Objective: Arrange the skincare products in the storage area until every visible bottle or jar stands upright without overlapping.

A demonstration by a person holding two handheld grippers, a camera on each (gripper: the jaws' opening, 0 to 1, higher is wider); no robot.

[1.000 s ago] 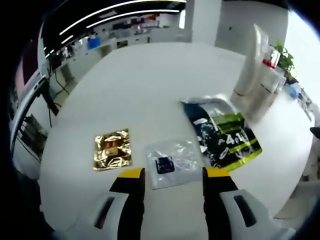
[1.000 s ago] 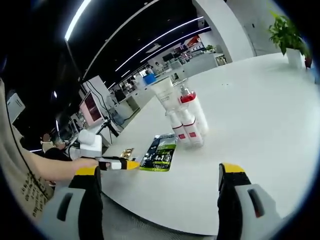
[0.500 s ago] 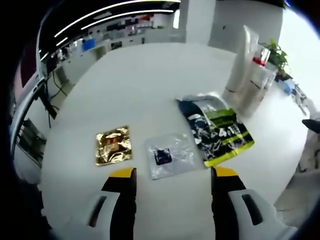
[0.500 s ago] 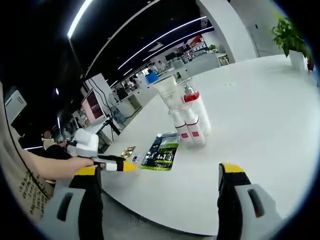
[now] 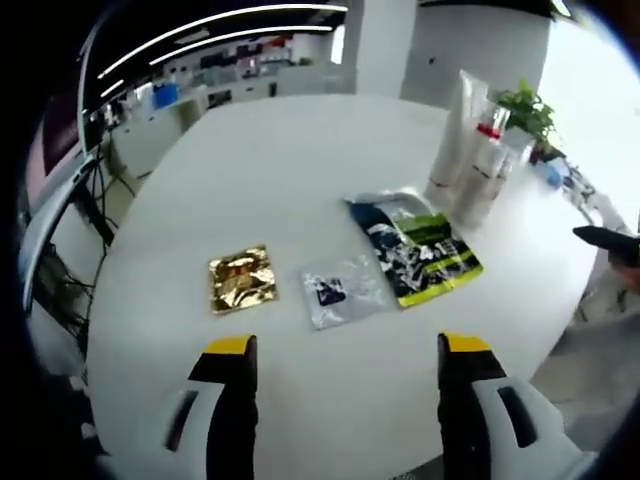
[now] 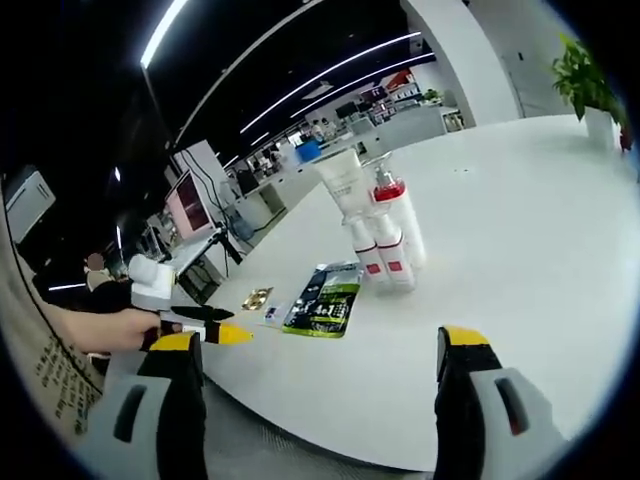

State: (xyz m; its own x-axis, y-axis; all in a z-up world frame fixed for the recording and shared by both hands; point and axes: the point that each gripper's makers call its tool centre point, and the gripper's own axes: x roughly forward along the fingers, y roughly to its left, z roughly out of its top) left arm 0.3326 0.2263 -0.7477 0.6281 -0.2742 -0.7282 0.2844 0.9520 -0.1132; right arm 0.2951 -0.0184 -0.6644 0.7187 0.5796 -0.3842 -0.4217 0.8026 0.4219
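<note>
Three sachets lie flat on the white table (image 5: 300, 170): the green-and-black pouch (image 5: 415, 250), the clear packet (image 5: 340, 292) and the gold sachet (image 5: 241, 280). Upright skincare bottles (image 6: 380, 230) cluster just beyond the pouch. Left gripper (image 5: 340, 350) and right gripper (image 6: 318, 345) hover released, jaws wide apart.

print on the black and green pouch (image 5: 418, 252): blurring, too small to read, lying ahead of the left claw. label inside the clear sachet (image 5: 341, 291): showing as a dark patch, unreadable. gold foil packet (image 5: 241, 279): glare washing out any marking. bottles (image 6: 385, 240), ahead of the right claw: standing close, the front ones covering the lower parts of those behind; labels too small to tell. left gripper (image 6: 215, 333): its rear hiding behind the right claw's own jaw.
</note>
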